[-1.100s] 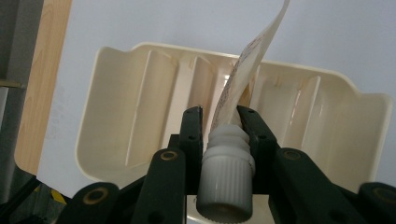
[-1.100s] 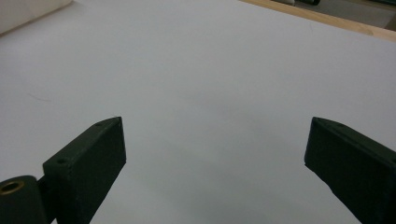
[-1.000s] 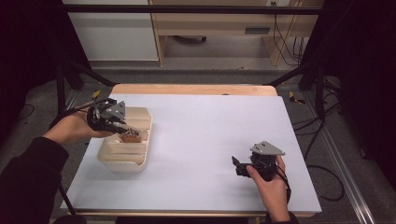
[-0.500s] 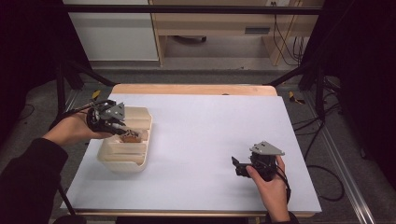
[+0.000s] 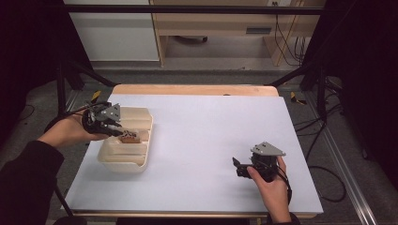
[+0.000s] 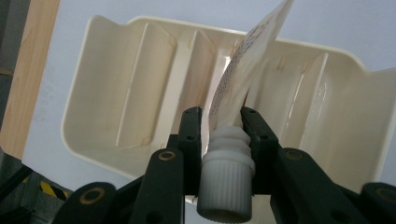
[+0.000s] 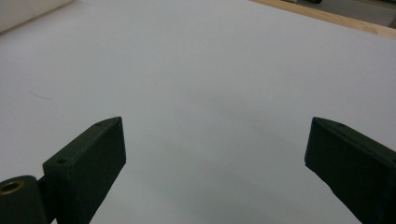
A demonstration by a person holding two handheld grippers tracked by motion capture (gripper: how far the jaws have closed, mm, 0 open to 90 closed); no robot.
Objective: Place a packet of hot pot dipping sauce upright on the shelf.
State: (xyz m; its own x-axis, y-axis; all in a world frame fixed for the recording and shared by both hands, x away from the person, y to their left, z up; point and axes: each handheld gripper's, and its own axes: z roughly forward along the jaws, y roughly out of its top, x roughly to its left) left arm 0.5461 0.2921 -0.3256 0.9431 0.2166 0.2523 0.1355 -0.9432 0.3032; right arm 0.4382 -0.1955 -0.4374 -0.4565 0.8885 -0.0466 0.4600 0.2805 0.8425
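High view: a pale matte worktop [image 5: 197, 140] with a wooden far edge stands in a dark room; its centre lies bare. At left centre, the left tool [image 5: 115, 127] holds a spouted pouch [image 5: 129, 137] over a cream plastic divided tray [image 5: 123, 161]. The right tool [image 5: 238, 168] rests lower right.

Left gripper view: the jaws are clenched on the pouch's ribbed white spout [image 6: 227, 140], above the tray's smooth ridged compartments [image 6: 140, 88].

Right gripper view: the jaws are released, wide apart above bare worktop [image 7: 210, 84].

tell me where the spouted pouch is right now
The spouted pouch is clamped at its white neck in the left tool, over the cream divided tray at the table's left side.
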